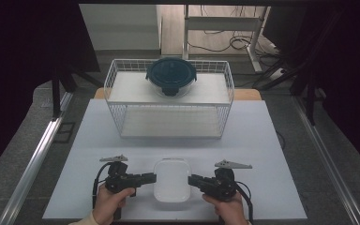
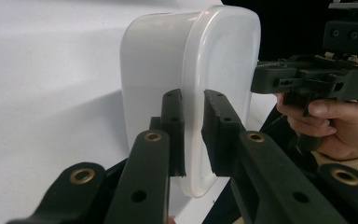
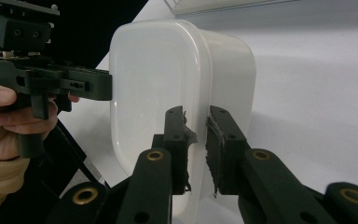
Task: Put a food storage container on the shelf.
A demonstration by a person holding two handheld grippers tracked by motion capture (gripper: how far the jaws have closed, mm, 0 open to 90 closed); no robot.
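A white rounded-rectangle container with a white lid sits on the table near the front edge, between both grippers. My left gripper points right at the container's left side. In the left gripper view its jaws straddle the lid's rim, and the pads press on it. My right gripper points left at the container's right side. Its jaws clamp the rim the same way. Each gripper view also has the other gripper and the hand holding it beyond the container.
A white wire rack with two shelves stands at the back of the white table top. A round glass container with a dark blue lid rests on its upper shelf. Metal rails run along both sides of the table.
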